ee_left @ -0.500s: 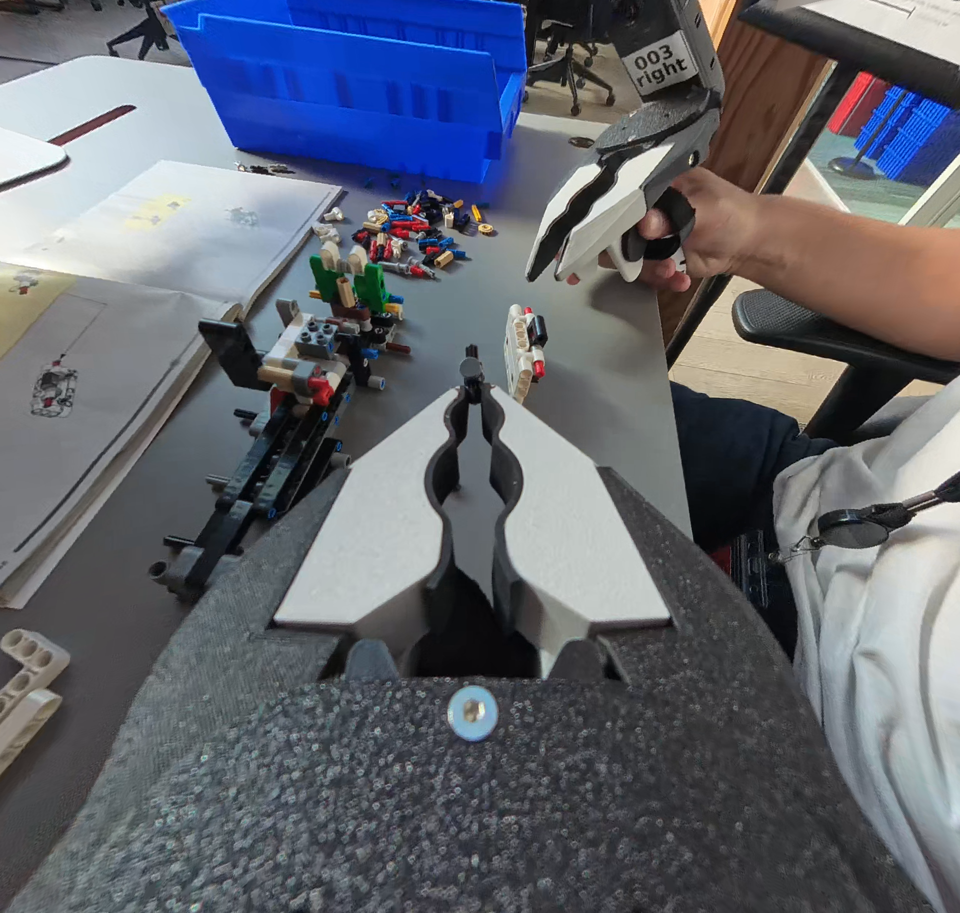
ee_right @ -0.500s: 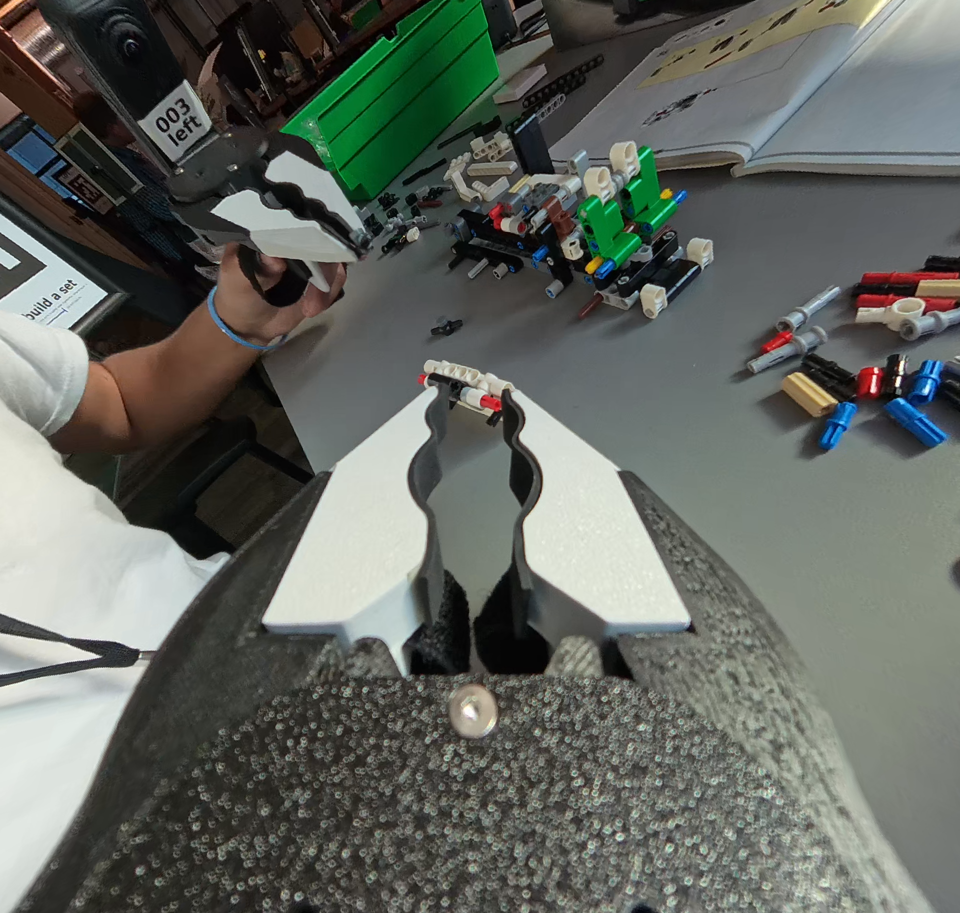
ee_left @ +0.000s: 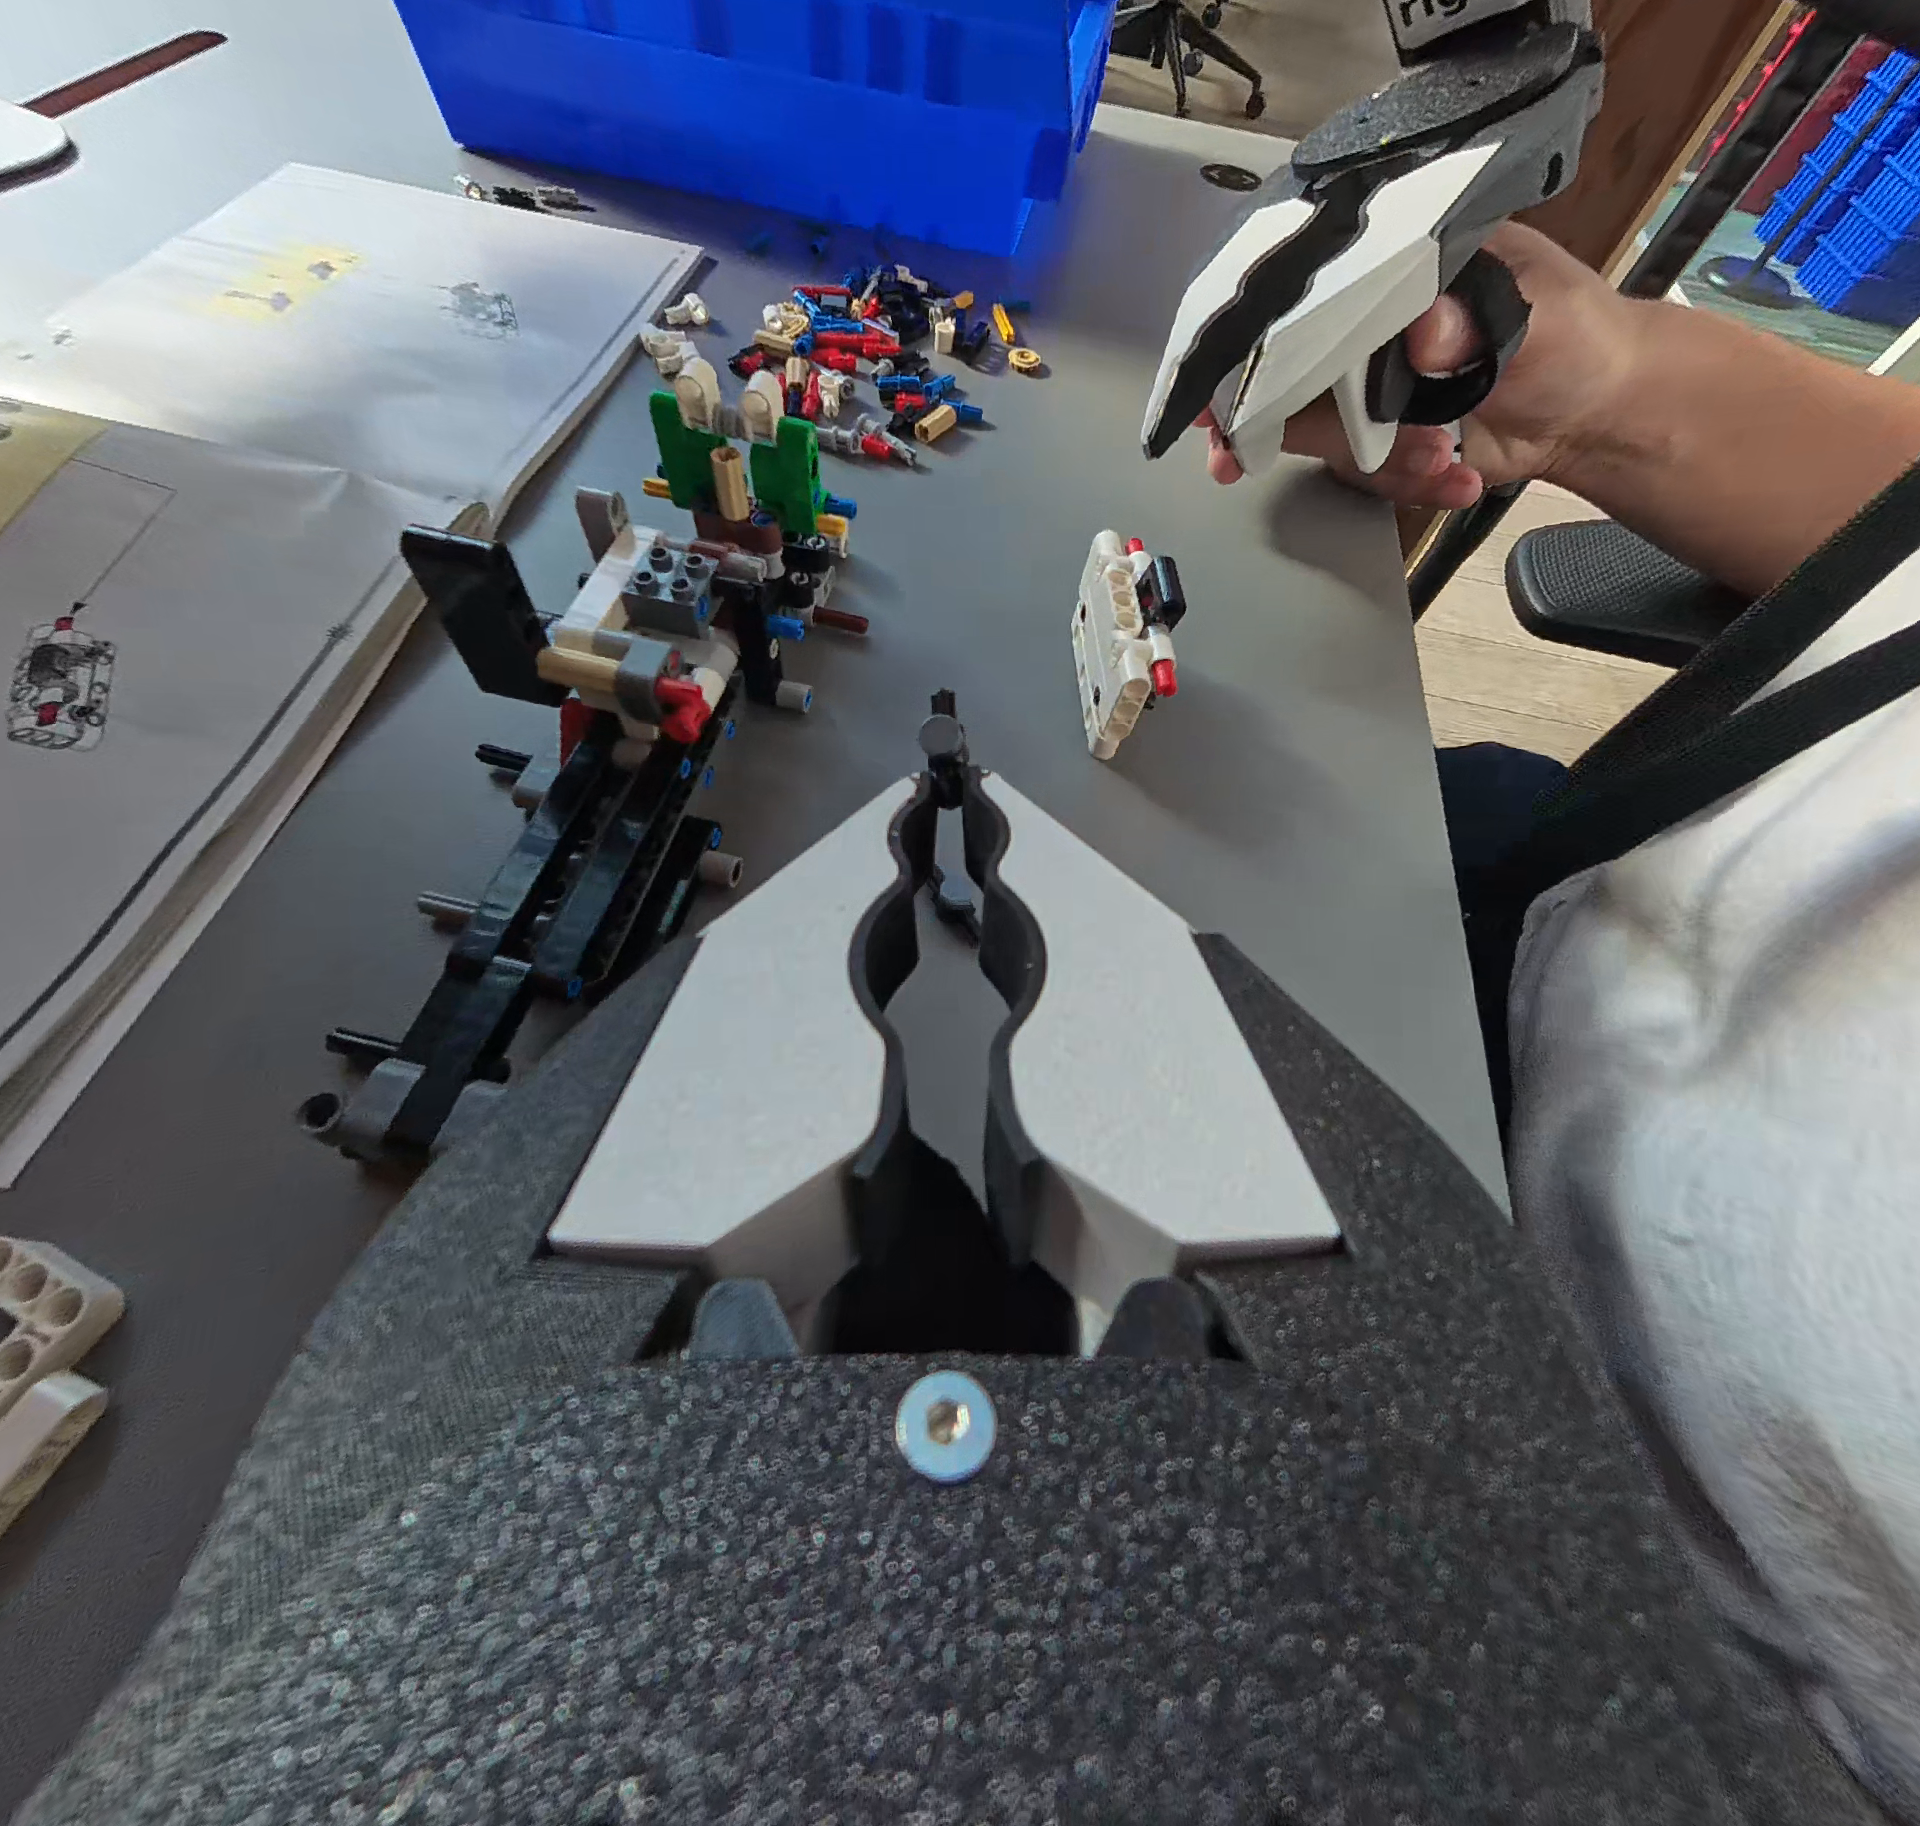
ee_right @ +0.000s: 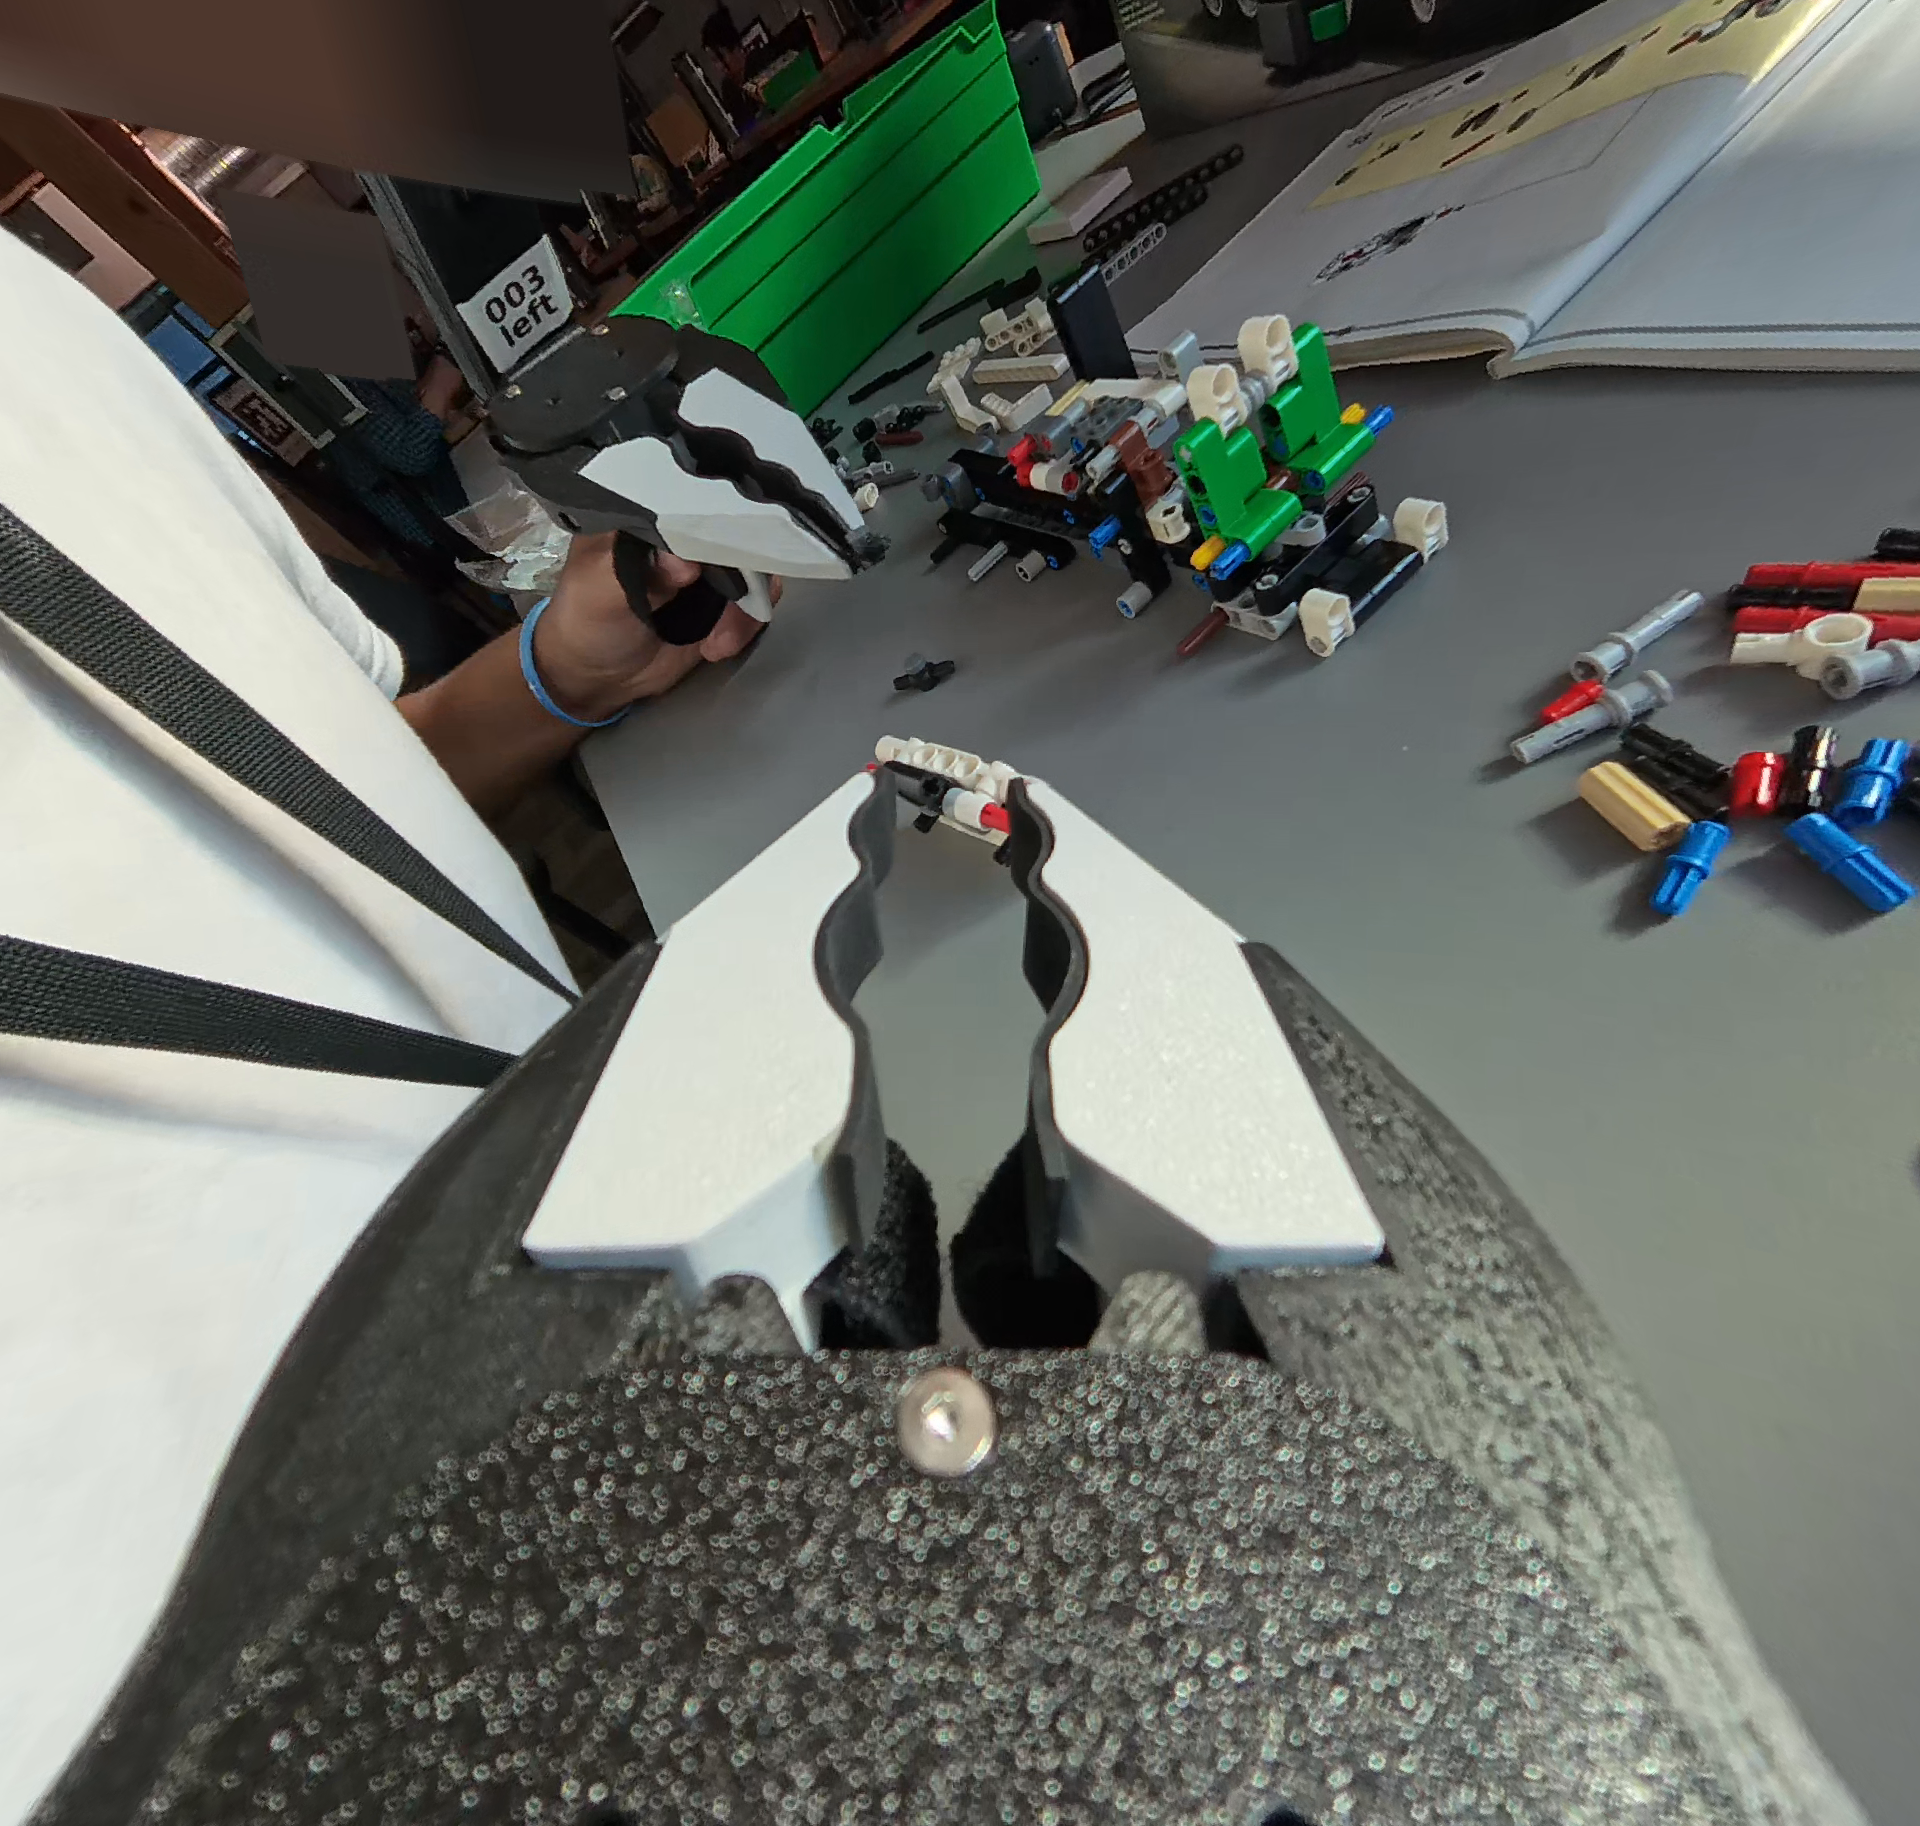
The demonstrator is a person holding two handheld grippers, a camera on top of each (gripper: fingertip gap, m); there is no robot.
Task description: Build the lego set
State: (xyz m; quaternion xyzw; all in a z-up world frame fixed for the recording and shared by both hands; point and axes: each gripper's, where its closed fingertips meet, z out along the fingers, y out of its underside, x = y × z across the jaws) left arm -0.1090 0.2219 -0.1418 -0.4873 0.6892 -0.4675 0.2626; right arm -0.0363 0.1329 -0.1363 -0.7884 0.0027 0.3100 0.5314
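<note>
In the left wrist view my left gripper is shut on a small black pin with a grey round bush, held above the grey table. The right wrist view shows this gripper hovering left of the build. A second small black pin lies loose on the table under it. My right gripper is open, with its tips in line with a white beam assembly carrying red and black pins. The left wrist view shows the right gripper raised above the assembly, which lies alone on the table.
A partly built black, white and green model stands left of centre. Behind it lie loose pins, a blue bin and an open instruction booklet. A green bin is far back. The table's edge is at the right. Spacing between my two grippers at the tips: around 12 cm.
My left gripper has moved with its pin farther over the table, toward the model. My right gripper stays above the white assembly, with its jaws slightly wider.
</note>
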